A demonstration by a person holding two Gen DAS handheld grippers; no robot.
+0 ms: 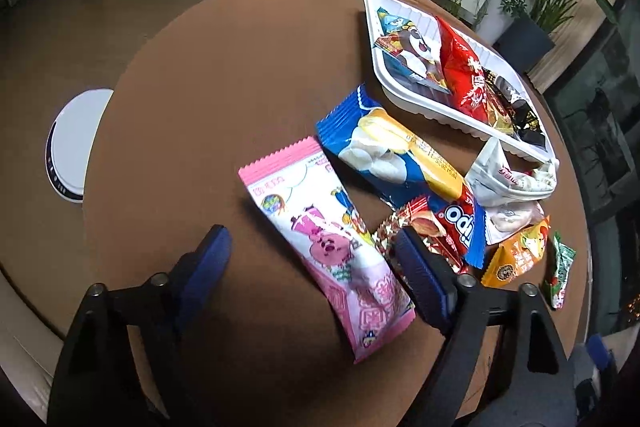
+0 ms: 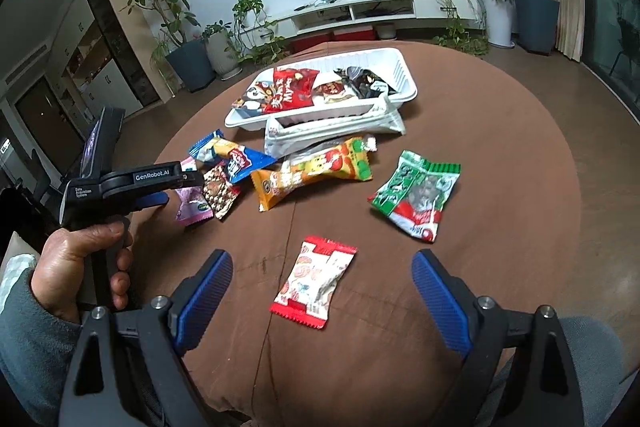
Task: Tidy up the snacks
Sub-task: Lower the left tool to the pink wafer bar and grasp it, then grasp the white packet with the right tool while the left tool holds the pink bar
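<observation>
On the round brown table, my left gripper [image 1: 310, 247] points down over a pink snack packet [image 1: 332, 247]. The packet lies between the blue fingers and neither pad presses on it. In the right wrist view a hand [image 2: 80, 267] holds that gripper above the same pink packet [image 2: 192, 207]. My right gripper [image 2: 322, 267] is open, with a red-and-white packet [image 2: 316, 283] lying flat on the table between its fingers. A white tray [image 1: 372, 27] at the far side holds a panda packet [image 1: 412, 47], a red bag [image 1: 464, 67] and dark wrappers.
Loose snacks lie near the tray [image 2: 400, 67]: a blue packet [image 1: 380, 143], a red packet [image 1: 460, 223], a white bag [image 1: 508, 175], an orange packet [image 2: 316, 171] and a green packet [image 2: 416, 195]. A white round stool [image 1: 76, 143] stands left of the table.
</observation>
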